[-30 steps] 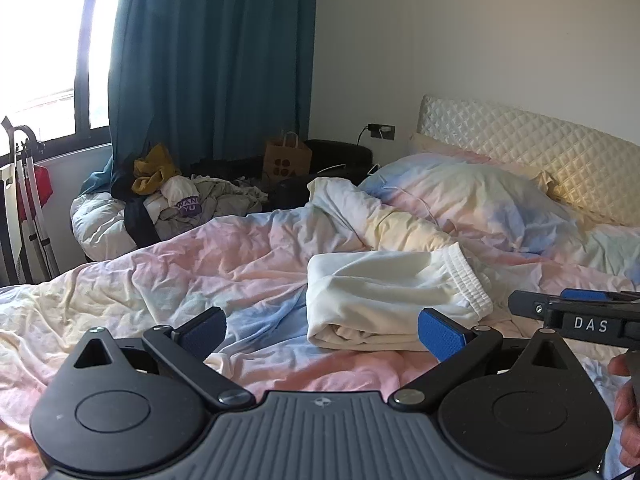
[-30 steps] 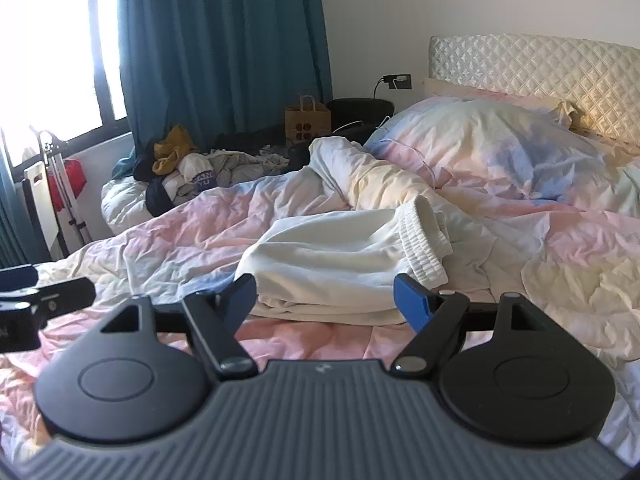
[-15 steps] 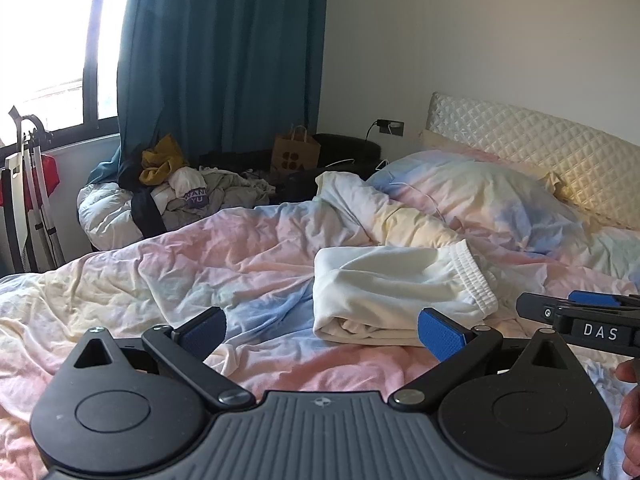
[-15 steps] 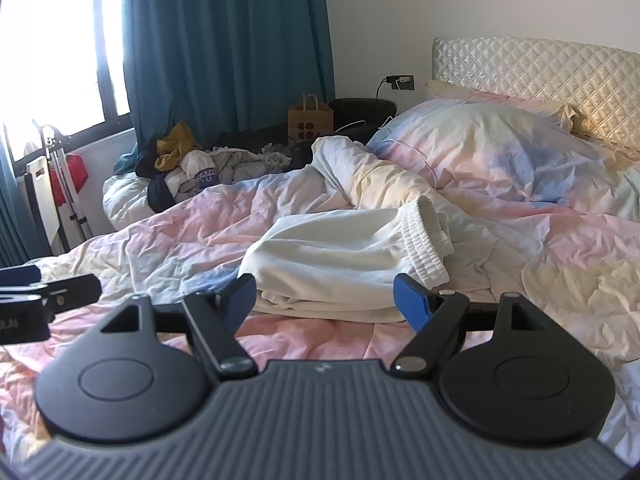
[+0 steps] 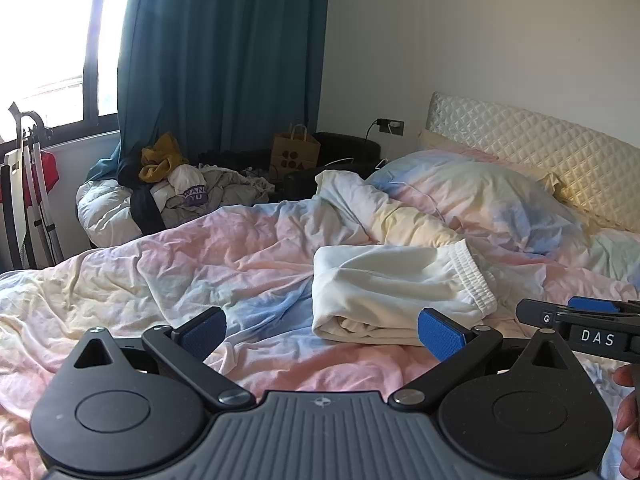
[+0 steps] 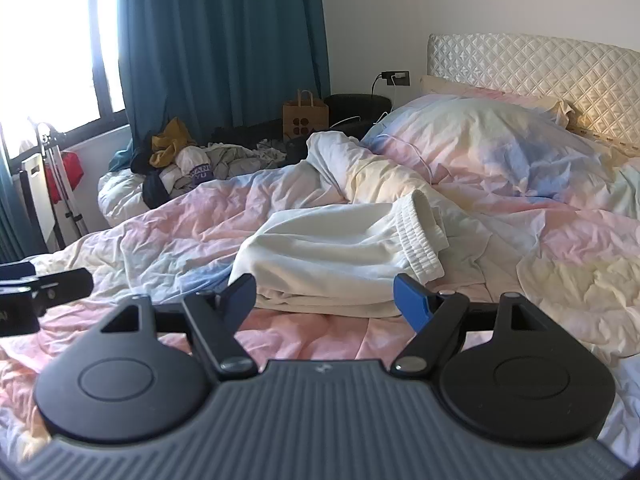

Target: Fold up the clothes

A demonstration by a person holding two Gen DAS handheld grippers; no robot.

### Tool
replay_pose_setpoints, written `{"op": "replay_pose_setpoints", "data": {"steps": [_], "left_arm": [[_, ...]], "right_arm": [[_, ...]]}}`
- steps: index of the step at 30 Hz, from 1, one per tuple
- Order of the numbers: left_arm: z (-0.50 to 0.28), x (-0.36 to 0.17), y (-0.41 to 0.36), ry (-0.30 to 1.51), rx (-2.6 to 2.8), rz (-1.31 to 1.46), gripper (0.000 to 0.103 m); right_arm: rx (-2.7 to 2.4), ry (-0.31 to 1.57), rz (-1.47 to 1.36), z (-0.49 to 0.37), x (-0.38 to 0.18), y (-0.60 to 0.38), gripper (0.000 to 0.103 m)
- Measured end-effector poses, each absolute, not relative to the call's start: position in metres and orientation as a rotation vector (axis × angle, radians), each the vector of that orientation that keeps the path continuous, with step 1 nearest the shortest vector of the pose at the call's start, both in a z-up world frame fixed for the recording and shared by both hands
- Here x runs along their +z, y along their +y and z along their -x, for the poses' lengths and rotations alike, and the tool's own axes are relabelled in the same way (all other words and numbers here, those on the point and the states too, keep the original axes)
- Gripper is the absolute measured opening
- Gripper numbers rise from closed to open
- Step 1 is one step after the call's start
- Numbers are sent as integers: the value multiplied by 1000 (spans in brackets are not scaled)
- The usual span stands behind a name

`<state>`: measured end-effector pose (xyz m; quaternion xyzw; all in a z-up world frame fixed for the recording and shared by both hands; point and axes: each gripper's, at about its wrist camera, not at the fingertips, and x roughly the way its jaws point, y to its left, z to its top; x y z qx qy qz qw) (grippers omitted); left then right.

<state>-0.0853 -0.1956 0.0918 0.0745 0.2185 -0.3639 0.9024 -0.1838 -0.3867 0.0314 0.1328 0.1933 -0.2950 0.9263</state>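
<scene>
Left wrist view: the left gripper (image 5: 322, 330) has its blue fingers (image 5: 204, 330) spread wide, nothing between them, above the pastel duvet (image 5: 192, 272). Folded cream trousers (image 5: 396, 292) lie on the bed at about 1 o'clock from it. Right wrist view: the right gripper (image 6: 324, 298) also stands open and empty, the trousers (image 6: 336, 256) at 12 o'clock just beyond its tips

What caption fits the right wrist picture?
Open right gripper hovers before folded white pants on a pastel duvet.
</scene>
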Motion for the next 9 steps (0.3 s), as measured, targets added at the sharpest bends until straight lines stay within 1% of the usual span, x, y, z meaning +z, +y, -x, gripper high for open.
{"op": "replay_pose_setpoints", "data": {"steps": [9], "left_arm": [[85,93,-195,449,-752,-156,103]], "right_arm": [[-607,409,-257,181,31,-385,77]]}}
